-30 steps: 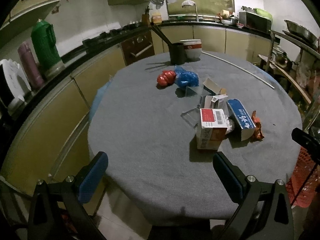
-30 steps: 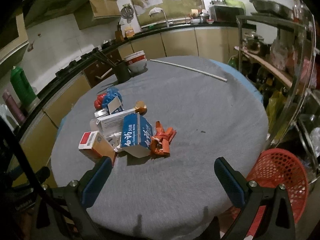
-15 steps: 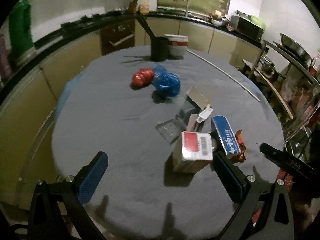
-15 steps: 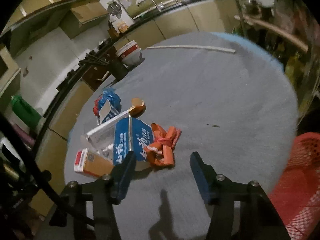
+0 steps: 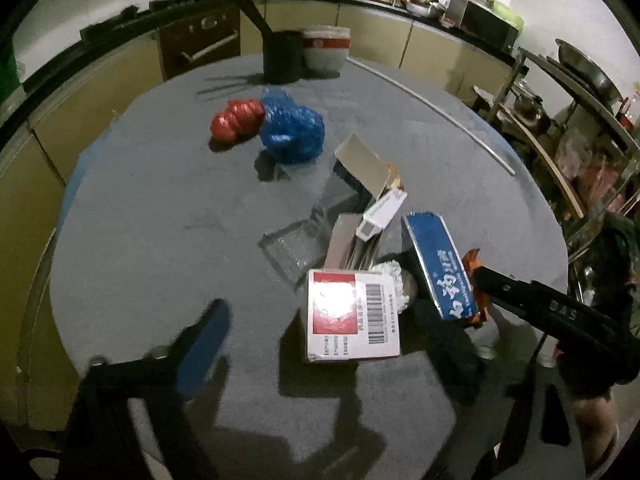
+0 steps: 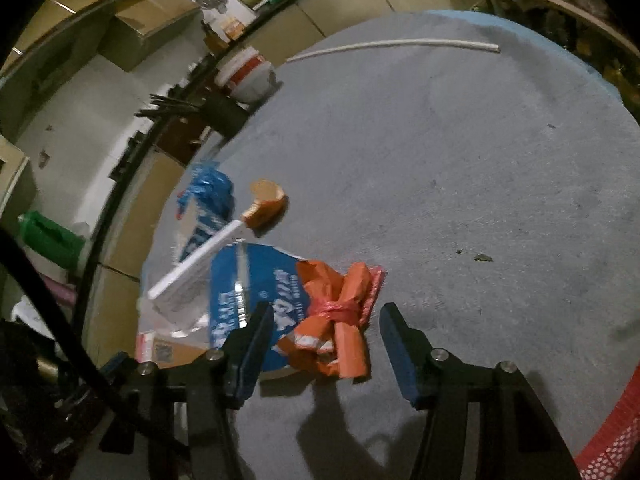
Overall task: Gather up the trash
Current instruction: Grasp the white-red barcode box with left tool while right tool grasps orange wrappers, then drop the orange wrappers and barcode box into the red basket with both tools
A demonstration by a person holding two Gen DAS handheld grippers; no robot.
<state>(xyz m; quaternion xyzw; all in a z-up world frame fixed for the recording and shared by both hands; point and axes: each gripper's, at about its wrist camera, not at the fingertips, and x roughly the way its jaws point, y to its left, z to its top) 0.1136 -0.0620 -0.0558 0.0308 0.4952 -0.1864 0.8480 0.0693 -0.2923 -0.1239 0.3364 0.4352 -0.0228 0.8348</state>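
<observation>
Right gripper (image 6: 324, 344), jaws parted, straddles the orange wrapper (image 6: 340, 320); left gripper (image 5: 320, 340), just narrowing yet ungripping, flanks the red-and-white box (image 5: 352, 316) at 6 o'clock of the trash pile.

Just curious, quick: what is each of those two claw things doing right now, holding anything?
Left gripper: open, just been closing, holding nothing.
Right gripper: open around the crumpled orange plastic wrapper, not gripping it.
</observation>
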